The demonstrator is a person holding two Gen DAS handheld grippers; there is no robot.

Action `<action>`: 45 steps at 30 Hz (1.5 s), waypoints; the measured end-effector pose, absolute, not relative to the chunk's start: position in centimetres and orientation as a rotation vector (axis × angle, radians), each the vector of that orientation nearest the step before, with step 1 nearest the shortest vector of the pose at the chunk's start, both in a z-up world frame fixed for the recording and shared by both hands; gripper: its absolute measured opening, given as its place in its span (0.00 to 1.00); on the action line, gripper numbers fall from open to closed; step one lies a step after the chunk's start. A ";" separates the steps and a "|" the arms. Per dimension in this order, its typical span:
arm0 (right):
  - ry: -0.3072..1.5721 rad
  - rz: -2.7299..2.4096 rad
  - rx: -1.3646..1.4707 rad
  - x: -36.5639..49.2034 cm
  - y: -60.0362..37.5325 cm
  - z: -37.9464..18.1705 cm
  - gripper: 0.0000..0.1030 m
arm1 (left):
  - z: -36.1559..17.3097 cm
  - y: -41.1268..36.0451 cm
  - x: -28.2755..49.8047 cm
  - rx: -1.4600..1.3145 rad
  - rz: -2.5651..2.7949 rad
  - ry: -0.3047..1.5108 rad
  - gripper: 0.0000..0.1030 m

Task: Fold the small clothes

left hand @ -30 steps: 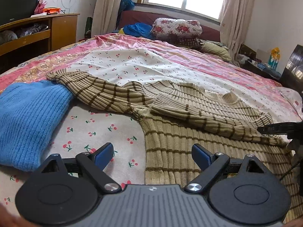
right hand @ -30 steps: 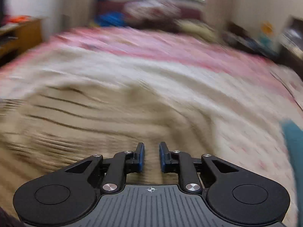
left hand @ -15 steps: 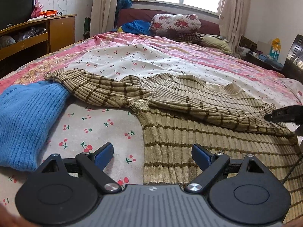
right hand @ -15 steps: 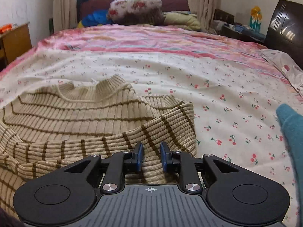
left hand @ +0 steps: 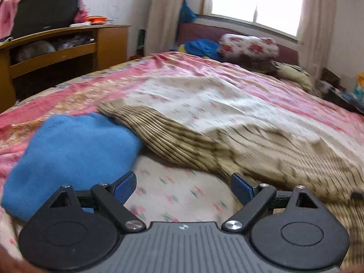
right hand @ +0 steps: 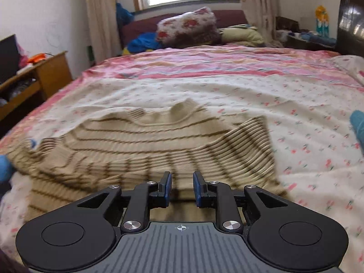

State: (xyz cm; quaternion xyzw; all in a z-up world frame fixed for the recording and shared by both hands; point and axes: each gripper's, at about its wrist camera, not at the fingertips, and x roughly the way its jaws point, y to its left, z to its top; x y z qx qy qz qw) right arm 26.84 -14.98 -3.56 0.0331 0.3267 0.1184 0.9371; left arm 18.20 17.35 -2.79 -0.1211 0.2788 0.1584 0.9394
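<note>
A beige ribbed sweater with brown stripes (right hand: 145, 141) lies flat on the cherry-print sheet (right hand: 295, 104), collar (right hand: 186, 107) away from me. Its right sleeve (right hand: 248, 141) is folded across the body. My right gripper (right hand: 182, 185) hovers over the sweater's lower part, its jaws a narrow gap apart with nothing pinched. In the blurred left wrist view the same sweater (left hand: 238, 141) stretches to the right. My left gripper (left hand: 183, 186) stands wide open above the bare sheet, just left of the sweater's edge. A folded blue sweater (left hand: 68, 159) lies at its left.
A teal garment (right hand: 358, 122) pokes in at the right edge. Pillows (right hand: 188, 26) and bedding are piled at the far end under the window. A wooden cabinet (left hand: 68, 45) stands left of the bed, a dark headboard (right hand: 350, 22) to the right.
The right gripper has drawn back and up from the folded sleeve, which stays lying on the sweater. The left view has swung left, bringing the blue sweater closer to centre. Both jaws keep their width.
</note>
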 end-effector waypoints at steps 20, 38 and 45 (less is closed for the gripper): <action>0.675 0.354 0.171 24.9 -12.9 -5.4 0.22 | -2.7 29.1 25.9 -0.515 0.510 0.662 0.60; 0.683 0.366 0.190 24.9 -12.6 -5.4 0.22 | -4.3 32.4 29.9 -0.715 0.546 0.671 0.35; 0.680 0.362 0.205 24.9 -12.8 -5.1 0.22 | -3.2 31.2 28.6 -0.678 0.496 0.580 0.14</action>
